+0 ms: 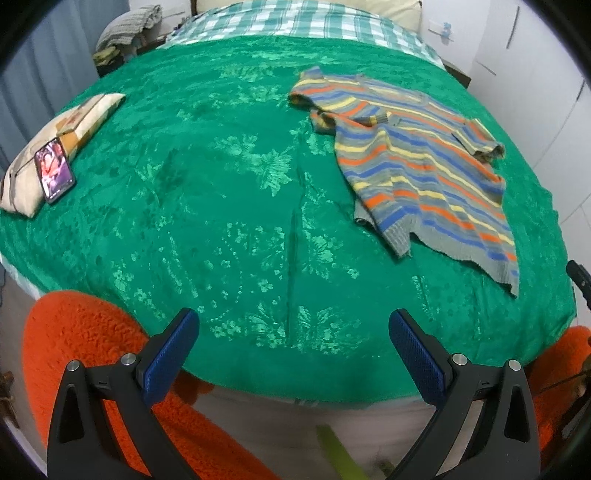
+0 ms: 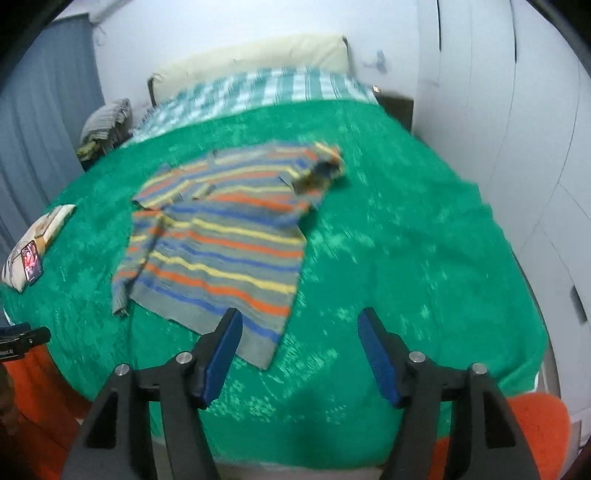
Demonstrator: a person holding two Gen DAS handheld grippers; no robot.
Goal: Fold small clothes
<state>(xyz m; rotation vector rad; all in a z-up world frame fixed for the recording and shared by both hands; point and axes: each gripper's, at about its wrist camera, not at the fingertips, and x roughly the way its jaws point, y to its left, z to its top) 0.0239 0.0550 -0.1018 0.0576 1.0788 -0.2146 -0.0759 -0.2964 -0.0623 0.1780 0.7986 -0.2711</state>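
Note:
A small striped knit sweater (image 1: pixel 417 162), grey with orange, yellow and blue bands, lies on a green floral bedspread (image 1: pixel 221 206) at the right. One side is folded over its middle. It also shows in the right wrist view (image 2: pixel 218 240), blurred. My left gripper (image 1: pixel 291 325) is open and empty above the bed's near edge, left of the sweater. My right gripper (image 2: pixel 299 325) is open and empty, just near of the sweater's hem.
A patterned pillow (image 1: pixel 77 122) with a phone (image 1: pixel 54 170) on it lies at the bed's left edge. A checked blanket (image 1: pixel 295 20) covers the far end. An orange fuzzy sleeve (image 1: pixel 88 343) is at the near side. White wardrobe doors (image 2: pixel 517 129) stand right.

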